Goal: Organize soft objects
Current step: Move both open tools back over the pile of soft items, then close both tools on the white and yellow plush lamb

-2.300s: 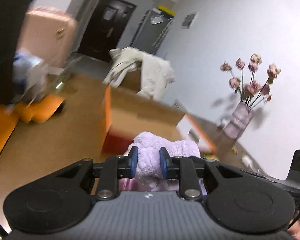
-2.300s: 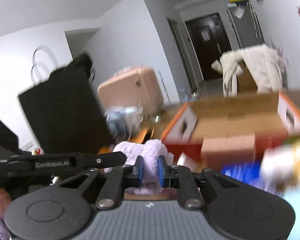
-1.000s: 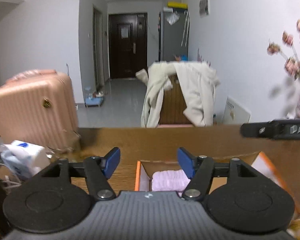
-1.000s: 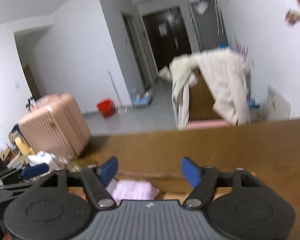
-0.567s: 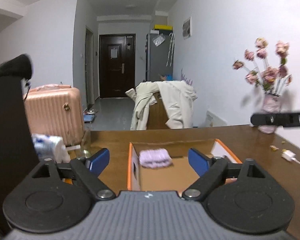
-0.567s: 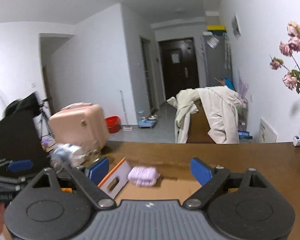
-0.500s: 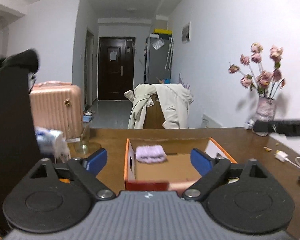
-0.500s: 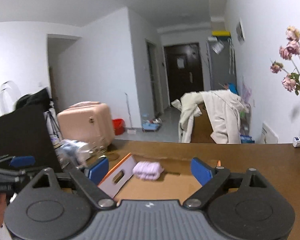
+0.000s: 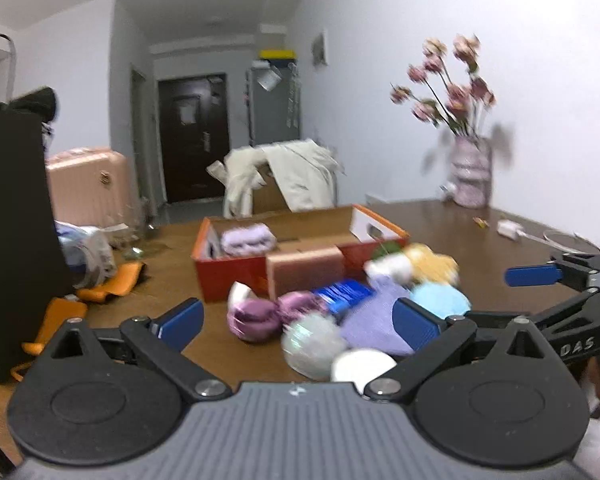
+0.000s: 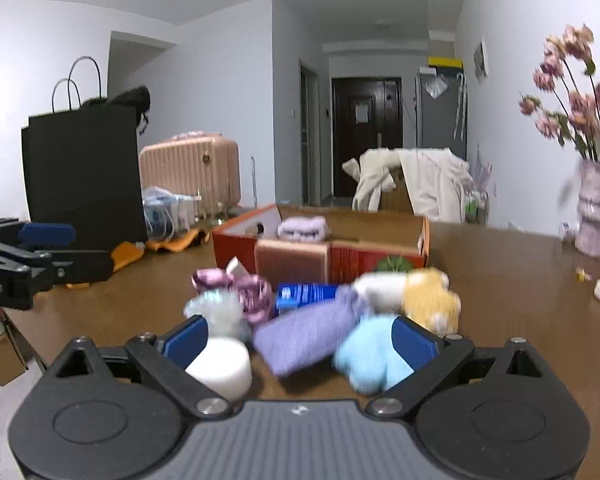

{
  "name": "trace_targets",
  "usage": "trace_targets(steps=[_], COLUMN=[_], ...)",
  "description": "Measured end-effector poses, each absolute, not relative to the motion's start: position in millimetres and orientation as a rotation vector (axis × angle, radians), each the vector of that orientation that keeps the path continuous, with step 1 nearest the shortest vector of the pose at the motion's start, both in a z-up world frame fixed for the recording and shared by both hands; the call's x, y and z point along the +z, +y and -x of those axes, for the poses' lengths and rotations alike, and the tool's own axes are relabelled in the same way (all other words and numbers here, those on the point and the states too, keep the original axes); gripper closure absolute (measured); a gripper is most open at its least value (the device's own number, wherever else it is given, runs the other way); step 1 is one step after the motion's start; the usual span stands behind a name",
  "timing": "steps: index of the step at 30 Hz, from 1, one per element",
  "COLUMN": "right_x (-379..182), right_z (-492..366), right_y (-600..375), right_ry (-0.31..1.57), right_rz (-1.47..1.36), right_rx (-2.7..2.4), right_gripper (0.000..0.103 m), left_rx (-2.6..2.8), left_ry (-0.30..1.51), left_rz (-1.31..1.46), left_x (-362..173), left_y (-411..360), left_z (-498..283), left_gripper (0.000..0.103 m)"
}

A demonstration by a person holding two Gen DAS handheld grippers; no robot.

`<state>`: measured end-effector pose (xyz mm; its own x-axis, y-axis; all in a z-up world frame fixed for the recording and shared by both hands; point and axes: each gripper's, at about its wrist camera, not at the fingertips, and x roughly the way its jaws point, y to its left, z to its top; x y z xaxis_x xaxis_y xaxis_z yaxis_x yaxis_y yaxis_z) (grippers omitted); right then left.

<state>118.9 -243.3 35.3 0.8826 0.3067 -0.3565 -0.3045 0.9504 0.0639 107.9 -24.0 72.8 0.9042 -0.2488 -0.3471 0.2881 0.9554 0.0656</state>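
Both tools spread wide, jaws just opened, nothing between: left tool [image 9: 298, 322], right tool [image 10: 300, 340]. Lay mid-table before orange box [image 10: 380, 254]: purple plush [image 10: 304, 338], seemingly light, squashy; best pinched across middle.

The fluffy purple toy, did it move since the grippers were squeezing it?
Yes. The fluffy purple toy was between both grippers' jaws outside the orange box; now it lies inside, at the box's left end.
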Motion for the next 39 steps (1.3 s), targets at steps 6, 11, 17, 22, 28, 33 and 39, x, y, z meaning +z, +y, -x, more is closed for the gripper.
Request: trace_targets(steps=[6,11,17,22,28,33,39], right_x=[20,12,8,-1,-14,-21,2], right_z=[-125,-153,-212,-270,-305,-311,-292], right_y=[-266,-307,-338,-342,-338,-339,-341], right_ry=[0.388,0.415,0.459,0.514,0.571,0.597,0.522], right_rz=[-0.052,-0.165,-0.199,-0.198,-0.214,-0.247,-0.261], right_rx=[0.252,0.173,0.127,0.134,0.184,0.22,0.214], right_gripper=[0.005,0.012,0.023,0.034,0.042,0.053,0.059], left_rx=[-0.342,-0.431,-0.436,-0.46,-0.487,-0.562,-0.585], left_ry=[0.389,0.436,0.553,0.69,0.754,0.837,0.762], left_rz=[-0.122,-0.131,-0.145,-0.103,-0.056,0.099,0.131], left_x=[64,58,44,20,5,4,26], left_y=[-53,-90,-140,-158,-155,-145,-140], left_z=[-132,-178,-271,-339,-367,-380,-365], left_gripper=[0.0,0.007,0.029,0.033,0.039,0.053,0.053])
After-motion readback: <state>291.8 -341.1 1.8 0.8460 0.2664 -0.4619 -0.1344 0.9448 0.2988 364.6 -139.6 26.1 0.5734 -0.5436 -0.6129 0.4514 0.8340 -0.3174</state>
